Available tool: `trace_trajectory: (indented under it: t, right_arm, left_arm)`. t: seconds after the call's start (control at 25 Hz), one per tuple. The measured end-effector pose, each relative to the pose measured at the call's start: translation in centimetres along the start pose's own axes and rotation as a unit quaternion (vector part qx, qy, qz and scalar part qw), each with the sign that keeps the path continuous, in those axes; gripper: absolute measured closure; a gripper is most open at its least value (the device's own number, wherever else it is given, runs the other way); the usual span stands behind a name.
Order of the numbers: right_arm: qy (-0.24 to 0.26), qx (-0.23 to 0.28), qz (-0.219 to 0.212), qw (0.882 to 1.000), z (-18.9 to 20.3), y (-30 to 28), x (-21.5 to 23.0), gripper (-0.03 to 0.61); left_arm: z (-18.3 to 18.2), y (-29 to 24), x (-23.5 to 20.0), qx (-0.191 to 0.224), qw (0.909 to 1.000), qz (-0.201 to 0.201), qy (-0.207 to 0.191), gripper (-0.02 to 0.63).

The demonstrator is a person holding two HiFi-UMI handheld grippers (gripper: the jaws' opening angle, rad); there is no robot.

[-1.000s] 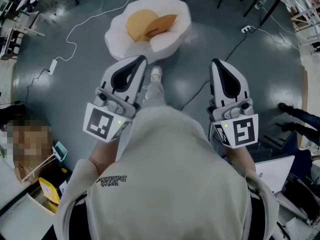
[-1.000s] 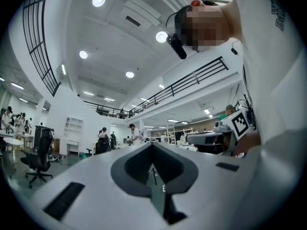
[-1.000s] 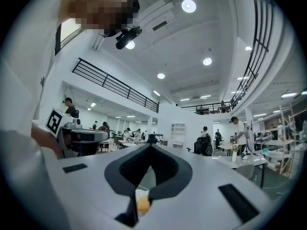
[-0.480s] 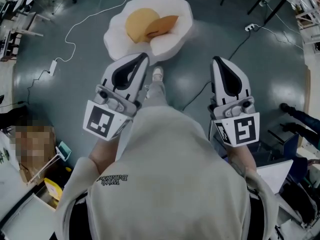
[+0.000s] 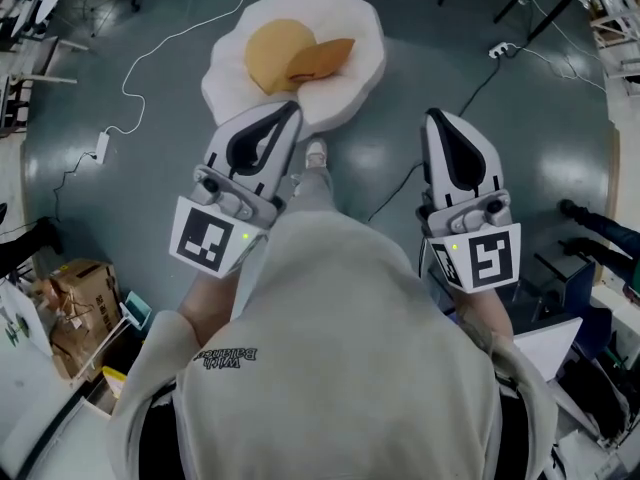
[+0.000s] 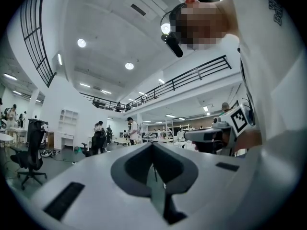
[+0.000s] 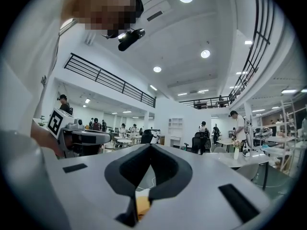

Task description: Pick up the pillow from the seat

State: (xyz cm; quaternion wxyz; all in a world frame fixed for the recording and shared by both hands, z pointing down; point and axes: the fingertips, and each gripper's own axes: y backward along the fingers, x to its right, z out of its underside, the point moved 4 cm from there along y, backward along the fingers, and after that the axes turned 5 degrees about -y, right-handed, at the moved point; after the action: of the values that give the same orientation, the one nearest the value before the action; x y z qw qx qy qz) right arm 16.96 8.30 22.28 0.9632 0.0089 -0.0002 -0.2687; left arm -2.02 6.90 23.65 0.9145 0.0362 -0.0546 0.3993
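On the grey floor ahead lies a white, egg-shaped seat (image 5: 345, 78). A round orange pillow (image 5: 275, 48) rests in its hollow, with a folded orange piece (image 5: 322, 58) leaning against it. I hold both grippers in front of my chest, above the floor and short of the seat. The left gripper (image 5: 288, 111) points at the seat's near edge, jaws together and empty. My right gripper (image 5: 438, 120) is off to the seat's right, also shut and empty. In the left gripper view the left gripper (image 6: 152, 145) faces the hall; the right gripper (image 7: 151, 146) does the same.
My own shoe (image 5: 314, 151) stands just before the seat. White cables and a power strip (image 5: 100, 146) trail across the floor at the left, and another strip (image 5: 497, 51) at the upper right. A cardboard box (image 5: 72, 298) sits at the lower left. Someone's feet (image 5: 590, 218) stand at the right edge.
The seat has come slightly nearer and shifted a little left in the head view. Both grippers stay shut in the same pose.
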Motion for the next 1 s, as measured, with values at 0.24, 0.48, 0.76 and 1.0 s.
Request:
trace_trajectory:
  t: [0.24, 0.48, 0.76, 1.0]
  right_arm:
    - [-0.002, 0.003, -0.006, 1.0, -0.6, -6.0, 0.9, 0.569]
    - [0.005, 0.006, -0.012, 1.0, -1.2, -11.7, 1.3, 0.569]
    - [0.018, 0.002, -0.021, 1.0, -1.2, -17.5, 1.4, 0.569]
    - [0.028, -0.006, -0.038, 0.999, -1.4, -20.5, 0.7, 0.569]
  left_arm:
    - [0.6, -2.8, -4.7, -0.003, 0.9998, 0.013, -0.012, 0.604]
    - [1.2, -4.6, -9.7, 0.002, 0.9998, 0.016, -0.01, 0.604]
    - [2.3, -5.3, -14.7, 0.005, 0.9999, 0.011, -0.008, 0.604]
    - [2.8, -4.7, -17.2, 0.009, 0.9999, -0.006, -0.002, 0.604]
